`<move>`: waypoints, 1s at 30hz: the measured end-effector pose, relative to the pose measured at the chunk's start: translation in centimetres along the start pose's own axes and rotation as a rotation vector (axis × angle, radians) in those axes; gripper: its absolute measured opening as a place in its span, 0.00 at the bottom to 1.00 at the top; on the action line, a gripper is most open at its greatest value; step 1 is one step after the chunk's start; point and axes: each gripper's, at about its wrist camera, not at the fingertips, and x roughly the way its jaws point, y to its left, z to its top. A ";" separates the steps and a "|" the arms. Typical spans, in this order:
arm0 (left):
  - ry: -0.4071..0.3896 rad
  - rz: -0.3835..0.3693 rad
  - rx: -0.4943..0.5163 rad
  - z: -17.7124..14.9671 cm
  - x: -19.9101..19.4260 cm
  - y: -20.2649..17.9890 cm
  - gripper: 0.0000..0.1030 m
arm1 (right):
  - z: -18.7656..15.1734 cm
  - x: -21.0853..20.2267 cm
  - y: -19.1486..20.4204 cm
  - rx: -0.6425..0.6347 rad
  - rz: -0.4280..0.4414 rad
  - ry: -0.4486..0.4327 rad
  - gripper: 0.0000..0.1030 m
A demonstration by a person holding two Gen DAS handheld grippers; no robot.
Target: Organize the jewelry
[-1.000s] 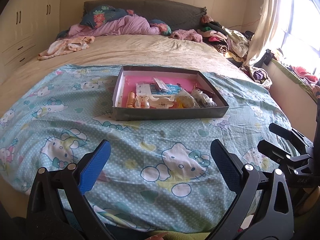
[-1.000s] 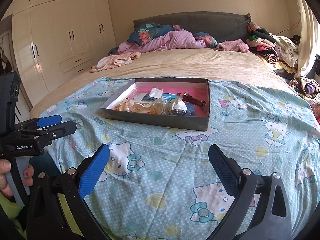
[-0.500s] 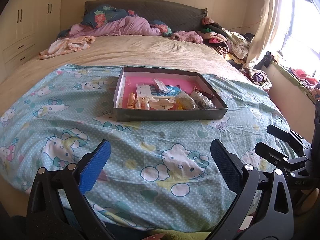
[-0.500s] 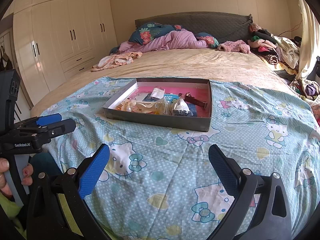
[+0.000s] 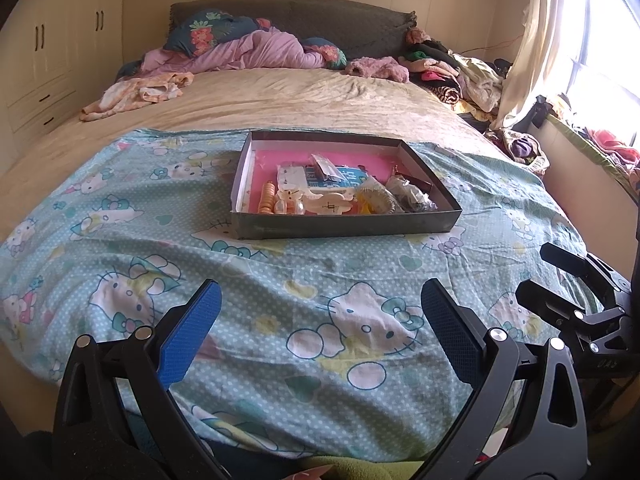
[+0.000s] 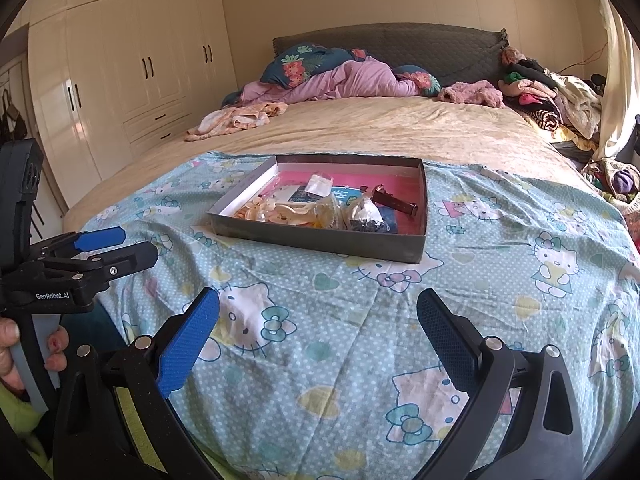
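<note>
A shallow grey box with a pink floor (image 5: 344, 226) (image 6: 320, 242) lies on the cartoon-cat bedspread, holding jewelry: orange bangles (image 5: 267, 198), white cards and bagged pieces (image 5: 376, 200), and a brown watch (image 6: 394, 200). My left gripper (image 5: 318, 300) hangs open over the near end of the bed, well short of the box, nothing between its blue pads. My right gripper (image 6: 318, 302) is likewise open and empty, nearer than the box. Each gripper shows at the edge of the other's view.
The teal bedspread (image 5: 120, 240) covers the bed's near half; beige sheet beyond. Crumpled bedding and pillows (image 6: 344, 76) lie at the headboard, clothes piled at the right (image 6: 552, 96). White wardrobes (image 6: 120, 80) stand left; a curtained window (image 5: 580, 40) is right. A hand (image 6: 24, 348) grips the left tool.
Both views have crept slightly closer to the bed and the box; both grippers stay open and empty.
</note>
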 end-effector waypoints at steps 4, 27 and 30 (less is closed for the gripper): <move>0.004 0.006 0.000 0.0 0.1 0.0 0.91 | 0.0 -0.1 0.1 -0.005 0.003 0.002 0.96; 0.008 0.004 0.002 -0.2 0.1 0.2 0.91 | 0.0 0.0 0.2 -0.009 0.001 0.001 0.96; 0.008 -0.001 0.001 -0.3 0.2 0.2 0.91 | 0.0 0.0 0.0 -0.007 0.000 0.004 0.96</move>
